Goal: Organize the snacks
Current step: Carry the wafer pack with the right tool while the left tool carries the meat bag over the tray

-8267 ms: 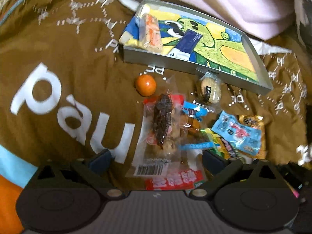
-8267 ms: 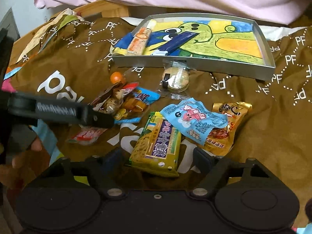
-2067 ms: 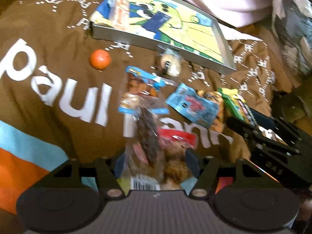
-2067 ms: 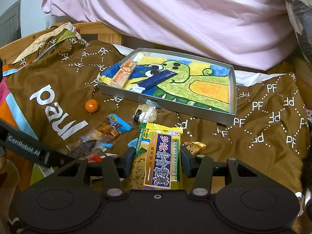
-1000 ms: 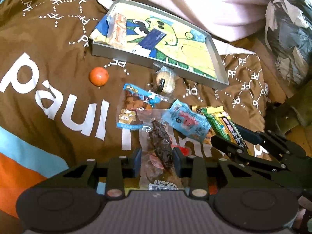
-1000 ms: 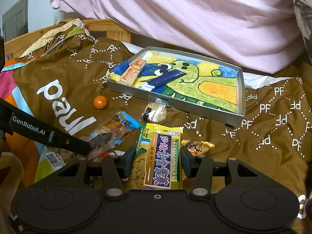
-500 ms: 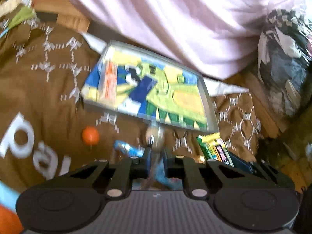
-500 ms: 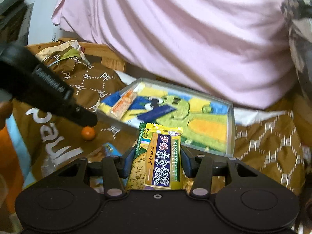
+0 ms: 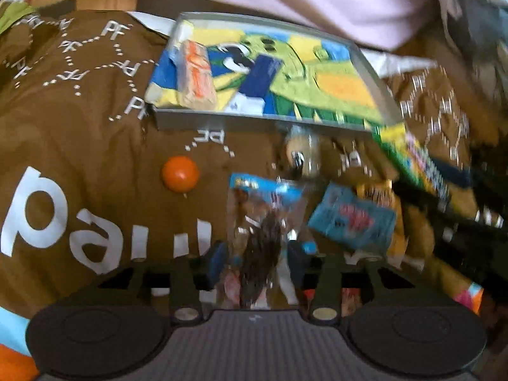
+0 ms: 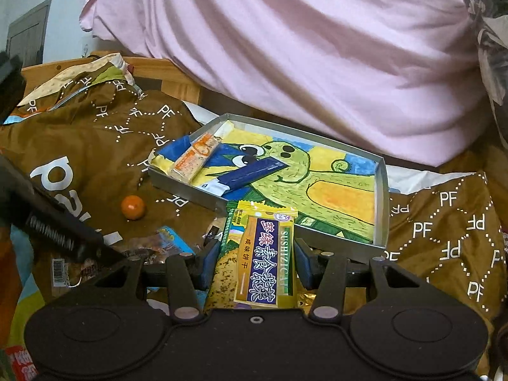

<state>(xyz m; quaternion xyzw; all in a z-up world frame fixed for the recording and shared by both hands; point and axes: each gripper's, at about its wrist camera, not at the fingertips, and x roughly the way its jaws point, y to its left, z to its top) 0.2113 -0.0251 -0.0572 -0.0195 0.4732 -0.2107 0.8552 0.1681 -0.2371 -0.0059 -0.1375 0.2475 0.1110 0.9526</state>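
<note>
Jaws, left gripper (image 9: 257, 262): pinched narrow on a clear packet of dark dried snack (image 9: 260, 247), which stands up between them.
Jaws, right gripper (image 10: 256, 262): closed on the green-and-yellow biscuit packet (image 10: 262, 254), label facing the camera.
Change, left: half a second ago this view was tilted up at the pink bedding; now it looks down at the brown cover (image 9: 79, 133) again, and heavy blur suggests a fast swing.
Change, right: the packet has come forward, so its top edge now overlaps the near wall of the tray (image 10: 382, 203).
Tray: just ahead of both jaws, already holding an orange-printed bar (image 10: 193, 158) and a dark blue packet (image 10: 250, 171).
Loose items: beyond the left jaws lie an orange ball (image 9: 180, 173), a round cake in clear wrap (image 9: 300, 154), a blue bag (image 9: 263, 193), a light blue packet (image 9: 352, 222).
Meaning: both hands seem loaded and near delivery; the right packet looks closest to release.
</note>
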